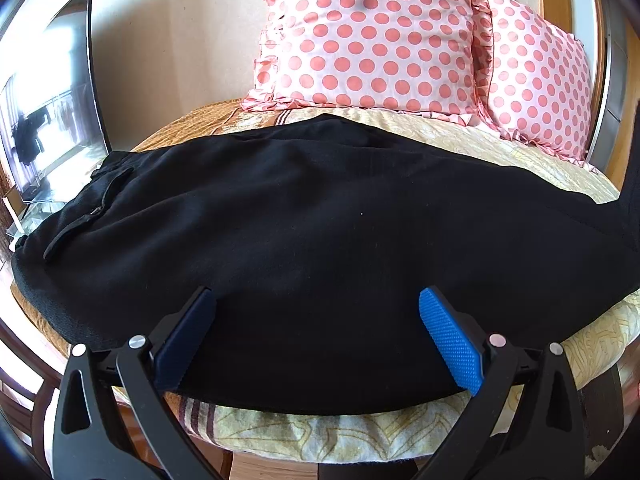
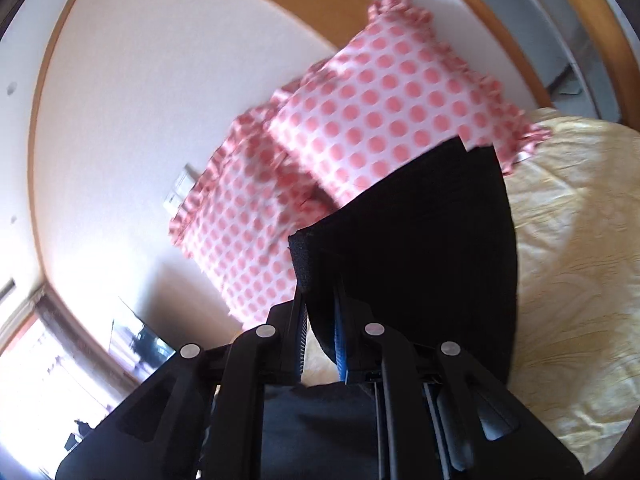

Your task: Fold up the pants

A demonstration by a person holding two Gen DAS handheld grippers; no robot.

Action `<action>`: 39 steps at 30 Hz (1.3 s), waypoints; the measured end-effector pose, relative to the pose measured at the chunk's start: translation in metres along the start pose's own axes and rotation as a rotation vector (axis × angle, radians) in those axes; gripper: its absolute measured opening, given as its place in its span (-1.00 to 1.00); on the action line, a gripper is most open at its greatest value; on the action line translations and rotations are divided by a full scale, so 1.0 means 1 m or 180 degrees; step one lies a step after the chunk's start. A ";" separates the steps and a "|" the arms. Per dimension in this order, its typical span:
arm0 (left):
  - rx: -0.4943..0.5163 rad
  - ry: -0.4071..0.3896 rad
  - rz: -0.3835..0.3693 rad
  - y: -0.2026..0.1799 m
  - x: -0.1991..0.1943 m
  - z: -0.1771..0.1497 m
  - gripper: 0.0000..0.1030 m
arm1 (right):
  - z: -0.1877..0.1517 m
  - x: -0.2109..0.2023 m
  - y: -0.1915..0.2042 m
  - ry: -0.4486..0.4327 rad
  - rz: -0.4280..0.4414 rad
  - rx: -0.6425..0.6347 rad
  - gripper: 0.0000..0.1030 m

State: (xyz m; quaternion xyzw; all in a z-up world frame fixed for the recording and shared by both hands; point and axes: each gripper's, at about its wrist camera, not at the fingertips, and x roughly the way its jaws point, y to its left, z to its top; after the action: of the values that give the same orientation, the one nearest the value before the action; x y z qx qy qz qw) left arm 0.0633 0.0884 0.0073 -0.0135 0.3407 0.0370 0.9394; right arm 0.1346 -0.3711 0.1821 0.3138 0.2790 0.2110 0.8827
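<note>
Black pants (image 1: 304, 232) lie spread across the bed, waistband and pocket at the left. My left gripper (image 1: 316, 312) is open just above the pants' near part, blue pads wide apart, holding nothing. My right gripper (image 2: 320, 312) is shut on the cuffed leg end of the pants (image 2: 420, 248), lifted above the bed; the black cloth hangs from between its jaws and hides the fingertips.
Two pink polka-dot pillows (image 1: 372, 36) (image 2: 380, 108) lean on the wall behind the pants. The yellow patterned bedspread (image 1: 532, 148) (image 2: 572, 240) covers the bed. A TV screen (image 1: 52, 112) stands at the left. The bed's front edge (image 1: 304, 432) is just below my left gripper.
</note>
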 end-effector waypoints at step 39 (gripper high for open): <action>-0.1342 -0.0438 0.0281 0.155 -0.071 -0.005 0.96 | -0.246 0.211 0.133 0.2241 0.0340 -0.1055 -0.75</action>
State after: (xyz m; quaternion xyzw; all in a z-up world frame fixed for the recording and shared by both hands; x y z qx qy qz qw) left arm -0.0067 0.2384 0.0487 -0.1921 0.2608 0.1493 0.9342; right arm 0.1137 -0.0533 0.0358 0.0895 0.5102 0.3935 0.7595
